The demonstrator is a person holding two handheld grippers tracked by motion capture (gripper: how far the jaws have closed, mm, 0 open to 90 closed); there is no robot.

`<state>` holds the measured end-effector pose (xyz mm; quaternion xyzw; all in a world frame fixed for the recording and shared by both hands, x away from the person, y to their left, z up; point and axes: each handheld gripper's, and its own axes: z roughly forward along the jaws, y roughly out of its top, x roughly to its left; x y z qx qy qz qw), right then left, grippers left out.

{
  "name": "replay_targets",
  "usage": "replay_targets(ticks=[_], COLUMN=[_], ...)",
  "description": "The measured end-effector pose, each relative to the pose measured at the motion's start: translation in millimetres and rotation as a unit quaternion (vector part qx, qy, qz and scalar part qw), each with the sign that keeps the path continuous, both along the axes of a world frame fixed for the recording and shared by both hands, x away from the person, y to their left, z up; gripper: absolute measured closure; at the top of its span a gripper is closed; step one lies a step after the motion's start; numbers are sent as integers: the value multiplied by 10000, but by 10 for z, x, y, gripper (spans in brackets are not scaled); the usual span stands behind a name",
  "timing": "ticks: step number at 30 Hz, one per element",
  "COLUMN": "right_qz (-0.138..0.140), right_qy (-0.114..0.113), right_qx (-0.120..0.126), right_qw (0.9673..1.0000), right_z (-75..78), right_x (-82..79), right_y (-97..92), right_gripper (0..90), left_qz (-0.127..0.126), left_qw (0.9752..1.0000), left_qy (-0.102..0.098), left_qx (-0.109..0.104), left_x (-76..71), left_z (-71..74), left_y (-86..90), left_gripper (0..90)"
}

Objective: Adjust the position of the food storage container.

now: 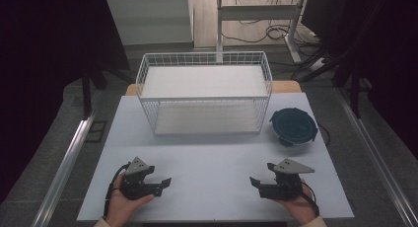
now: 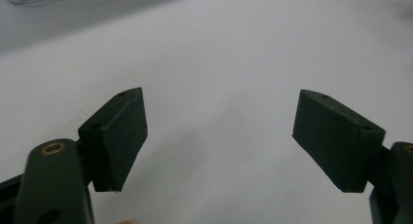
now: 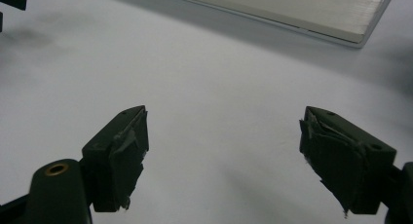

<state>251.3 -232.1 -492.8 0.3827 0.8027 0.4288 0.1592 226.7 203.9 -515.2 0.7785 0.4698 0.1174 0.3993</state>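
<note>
Left gripper (image 1: 165, 182) rests low on the near left of the white desk (image 1: 212, 163), held in a hand (image 1: 123, 205); jaws spread apart, nothing between them, bare desk beyond. Wire basket (image 1: 204, 91), white, stands at the far centre of the desk, well apart from both grippers. Right gripper (image 1: 255, 181) sits at the near right, jaws likewise wide and empty, pads looking frayed. Dark teal round lid (image 1: 294, 127) lies just right of the basket, beyond the right gripper.
</note>
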Motion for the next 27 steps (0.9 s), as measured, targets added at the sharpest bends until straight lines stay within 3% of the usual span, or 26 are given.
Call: replay_targets(ticks=[27], right_qz=[27], right_qy=[264], right_qx=[-153], right_qw=[9995], right_z=[9], right_x=[63], right_y=[4], right_gripper=[253], left_qz=[-30], left_qw=[10000], left_qy=[-24], left_qx=[5], left_x=[-13], left_z=[-7], left_y=[0], left_gripper=[197])
